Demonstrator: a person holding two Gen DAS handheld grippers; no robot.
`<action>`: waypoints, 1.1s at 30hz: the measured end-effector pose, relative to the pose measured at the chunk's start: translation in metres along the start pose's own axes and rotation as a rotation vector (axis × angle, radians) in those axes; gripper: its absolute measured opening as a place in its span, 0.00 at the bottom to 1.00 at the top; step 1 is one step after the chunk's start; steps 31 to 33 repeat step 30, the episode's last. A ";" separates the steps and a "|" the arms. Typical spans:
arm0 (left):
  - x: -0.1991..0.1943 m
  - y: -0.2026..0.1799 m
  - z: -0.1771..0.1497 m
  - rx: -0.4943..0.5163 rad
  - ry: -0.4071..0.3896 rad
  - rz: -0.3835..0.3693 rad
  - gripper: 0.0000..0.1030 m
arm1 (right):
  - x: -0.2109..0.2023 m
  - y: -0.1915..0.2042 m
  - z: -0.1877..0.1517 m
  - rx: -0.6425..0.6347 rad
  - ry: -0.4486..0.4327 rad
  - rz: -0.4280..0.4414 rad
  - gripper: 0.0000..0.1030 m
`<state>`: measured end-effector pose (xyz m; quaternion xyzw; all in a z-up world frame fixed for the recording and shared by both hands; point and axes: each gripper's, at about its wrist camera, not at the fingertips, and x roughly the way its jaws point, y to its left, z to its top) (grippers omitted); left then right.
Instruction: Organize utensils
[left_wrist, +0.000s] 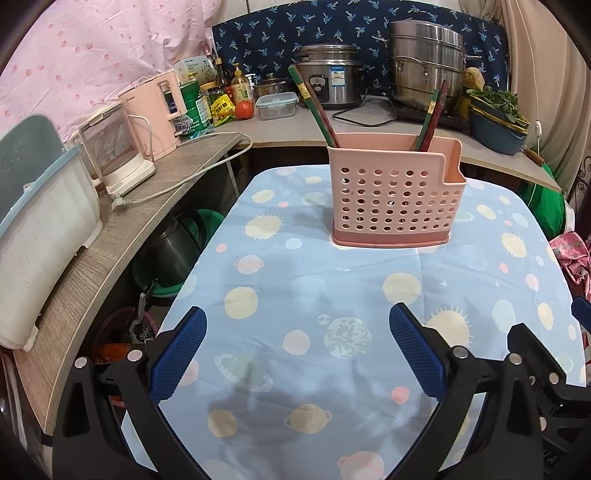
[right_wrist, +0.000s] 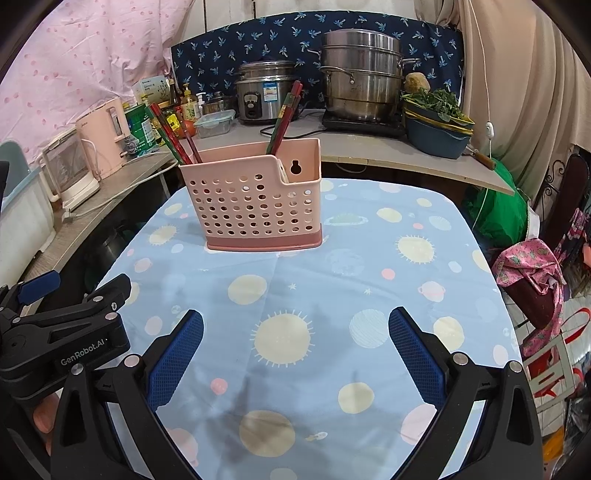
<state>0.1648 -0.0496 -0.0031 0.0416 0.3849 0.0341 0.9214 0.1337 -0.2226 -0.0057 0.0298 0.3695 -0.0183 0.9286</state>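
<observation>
A: Grippers first. What is noted?

B: The left gripper (left_wrist: 297, 343) is spread wide, nothing held between its blue pads (left_wrist: 179, 356). The right gripper (right_wrist: 295, 345) is likewise wide and empty. Both are held low over the tablecloth (right_wrist: 369, 258), on the near side of the pink holder (left_wrist: 395, 192) and well apart from it.

A: And the utensils?

B: Two bundles of chopsticks are seen standing tilted in the holder: one bundle (left_wrist: 314, 107) at its left end, another (left_wrist: 432, 114) toward its right. The small right-hand compartment (right_wrist: 301, 168) appears empty. No loose utensil is visible on the cloth around the holder.

A: Step in hand?

B: Judged to be at or near the end; possibly a regrouping remains. If so, one bundle would have to be approached from above and pinched near its tips.
</observation>
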 end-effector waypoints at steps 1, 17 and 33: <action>0.001 0.000 0.000 -0.002 0.002 0.000 0.92 | 0.000 0.000 0.000 0.000 0.000 0.001 0.94; 0.005 -0.002 0.000 -0.004 0.012 -0.009 0.92 | 0.004 0.000 0.000 0.003 0.007 -0.001 0.94; 0.005 -0.004 -0.002 -0.014 0.006 -0.004 0.92 | 0.005 0.001 -0.002 0.005 0.009 -0.001 0.94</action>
